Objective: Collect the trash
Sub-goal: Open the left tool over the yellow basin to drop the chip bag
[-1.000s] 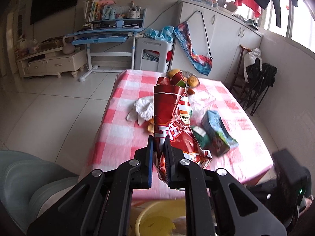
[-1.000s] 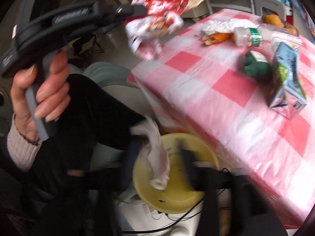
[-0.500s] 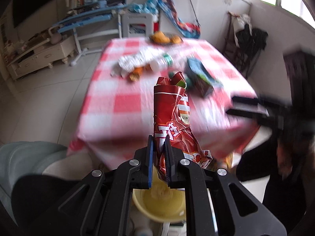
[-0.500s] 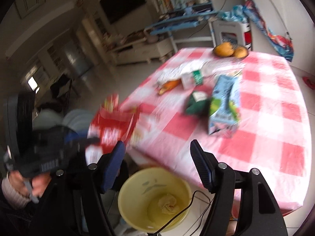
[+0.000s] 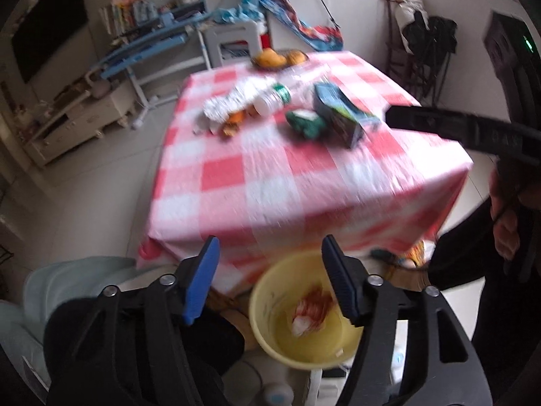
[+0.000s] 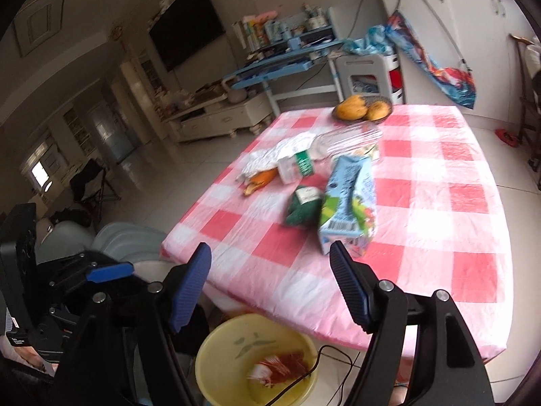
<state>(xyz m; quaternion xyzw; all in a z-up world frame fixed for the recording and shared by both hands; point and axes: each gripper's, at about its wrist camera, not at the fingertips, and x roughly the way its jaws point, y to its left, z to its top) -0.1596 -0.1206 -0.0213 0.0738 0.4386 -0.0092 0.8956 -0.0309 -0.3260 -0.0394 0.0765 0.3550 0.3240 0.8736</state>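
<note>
1. Left wrist view: left gripper [image 5: 270, 253] hangs directly above the yellow bin [image 5: 304, 311]; its jaws are opening, and nothing lies between them.
2. Disposed: a red snack wrapper [image 5: 314, 306] with a pale crumpled scrap beside it lies on the bin floor, below and just ahead of the left gripper.
3. Right wrist view: right gripper [image 6: 270, 260] points toward the checked table [image 6: 456, 203]; its jaws are opening, with nothing between them. The same yellow bin [image 6: 216, 355] sits below it, at the near table edge.
4. Outstanding, just beyond the right fingertips: blue carton [image 6: 348, 203], lying on its side.
5. Outstanding, touching the carton's left side: green crumpled packet [image 6: 302, 204].
6. Outstanding, farther ahead: plastic bottle [image 6: 297, 167] with green label, crumpled white wrapping [image 6: 270, 159], orange peel [image 6: 260, 181], clustered together.
7. Not trash, by judgement: bowl of fruit [image 6: 363, 108] at the far table edge.
8. Status, by judgement: task partly done; roughly five items remain, the carton being the closest candidate.
</note>
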